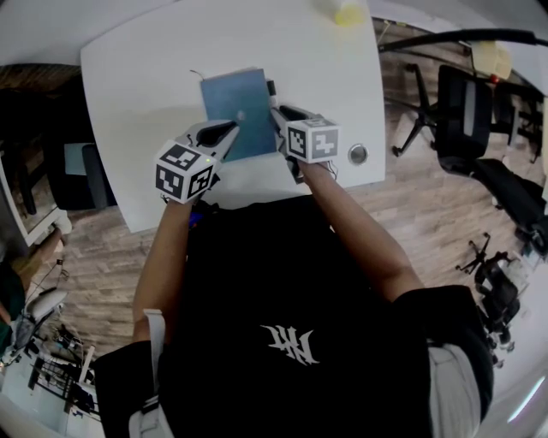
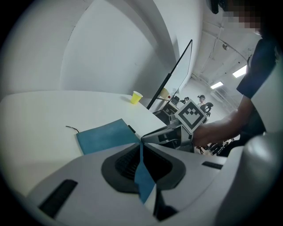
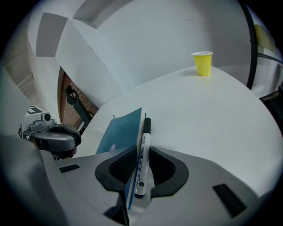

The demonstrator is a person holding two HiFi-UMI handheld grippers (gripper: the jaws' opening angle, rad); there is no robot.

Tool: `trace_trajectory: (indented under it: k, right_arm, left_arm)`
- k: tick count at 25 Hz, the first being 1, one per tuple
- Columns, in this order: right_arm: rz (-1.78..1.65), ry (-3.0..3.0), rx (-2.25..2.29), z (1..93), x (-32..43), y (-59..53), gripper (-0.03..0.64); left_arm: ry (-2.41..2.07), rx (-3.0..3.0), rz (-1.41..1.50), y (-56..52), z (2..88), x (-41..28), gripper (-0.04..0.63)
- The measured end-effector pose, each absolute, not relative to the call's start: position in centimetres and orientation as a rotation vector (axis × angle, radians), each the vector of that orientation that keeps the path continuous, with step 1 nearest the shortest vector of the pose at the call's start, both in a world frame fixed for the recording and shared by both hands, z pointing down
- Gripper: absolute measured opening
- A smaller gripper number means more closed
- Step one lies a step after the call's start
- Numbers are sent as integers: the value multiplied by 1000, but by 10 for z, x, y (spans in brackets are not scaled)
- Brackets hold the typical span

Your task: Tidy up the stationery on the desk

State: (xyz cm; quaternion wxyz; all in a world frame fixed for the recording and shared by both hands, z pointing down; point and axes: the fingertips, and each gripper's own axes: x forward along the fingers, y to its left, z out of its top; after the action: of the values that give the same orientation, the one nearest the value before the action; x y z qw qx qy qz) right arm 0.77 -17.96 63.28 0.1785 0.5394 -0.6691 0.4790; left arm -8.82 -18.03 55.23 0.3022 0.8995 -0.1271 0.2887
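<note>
A blue notebook [image 1: 237, 109] lies flat on the white desk [image 1: 137, 94], held at both near corners. My left gripper [image 1: 228, 130] is shut on its near left corner, and in the left gripper view the blue cover [image 2: 107, 135] runs down between the pads. My right gripper [image 1: 276, 116] is shut on the notebook's right edge [image 3: 120, 131] together with a white marker [image 3: 142, 160] with a black cap. The marker lies along that edge between the jaws. Each gripper shows in the other's view: the right gripper [image 2: 170, 134] and the left gripper [image 3: 54, 137].
A yellow cup [image 1: 347, 13] [image 3: 202, 62] [image 2: 136, 97] stands at the desk's far right. A round metal grommet [image 1: 358, 154] sits near the front right corner. Black office chairs [image 1: 463, 109] stand on the wood floor to the right. A thin black cord [image 2: 71, 128] trails from the notebook's far corner.
</note>
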Motion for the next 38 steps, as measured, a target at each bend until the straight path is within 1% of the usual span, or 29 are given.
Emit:
trace_trajectory:
  k: [16, 23, 28, 34, 38]
  right_arm:
    - [1313, -1910, 1490, 632, 6, -181, 91]
    - [1270, -1943, 1517, 619, 14, -193, 91]
    - [1105, -2065, 1530, 580, 21, -215, 89]
    - [847, -2376, 1429, 503, 8, -241, 72]
    - [805, -2645, 1324, 447, -3, -244, 64]
  left_arm:
    - [-360, 2385, 751, -181, 552, -94, 25]
    - [-369, 2407, 723, -185, 544, -86, 25]
    - [-401, 2425, 693, -191, 535, -85, 25]
    - [-503, 2468, 607, -209, 506, -92, 25]
    - [-552, 2500, 518, -214, 478, -92, 25]
